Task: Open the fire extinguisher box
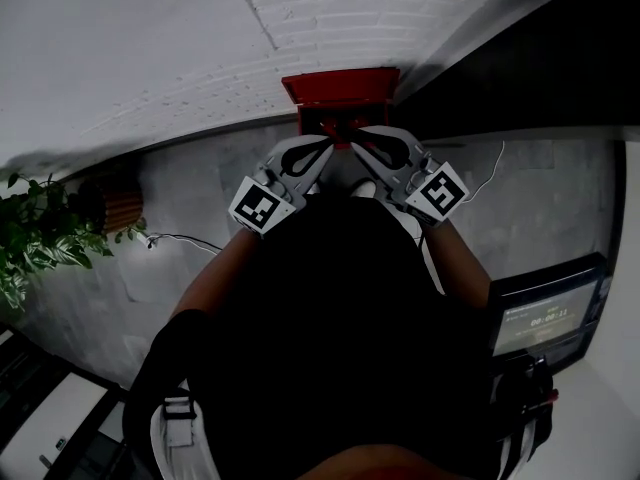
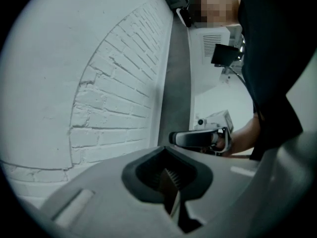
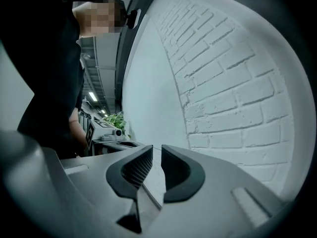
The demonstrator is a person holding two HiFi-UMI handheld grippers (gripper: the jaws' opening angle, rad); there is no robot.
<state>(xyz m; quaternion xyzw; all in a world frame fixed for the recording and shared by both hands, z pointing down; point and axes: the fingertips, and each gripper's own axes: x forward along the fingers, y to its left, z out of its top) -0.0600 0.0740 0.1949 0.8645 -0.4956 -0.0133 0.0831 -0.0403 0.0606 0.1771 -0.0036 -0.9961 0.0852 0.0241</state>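
Note:
The red fire extinguisher box (image 1: 340,90) stands on the floor against the white brick wall (image 1: 340,13). It shows only in the head view, at top centre. Both grippers hang just in front of it with their tips close together. My left gripper (image 1: 328,146) points at the box's lower front, and its pads (image 2: 171,180) meet with nothing between them. My right gripper (image 1: 358,140) is beside it. Its jaws (image 3: 157,157) stand a narrow slit apart, and only the wall shows through the gap. Whether either tip touches the box is hidden. The right gripper (image 2: 203,138) also shows in the left gripper view.
A leafy plant (image 1: 35,233) stands at the left by a brown ribbed pot (image 1: 118,208). A thin white cable (image 1: 180,240) trails over the grey floor. A device with a lit screen (image 1: 545,313) sits at the right. The person's dark torso fills the lower middle.

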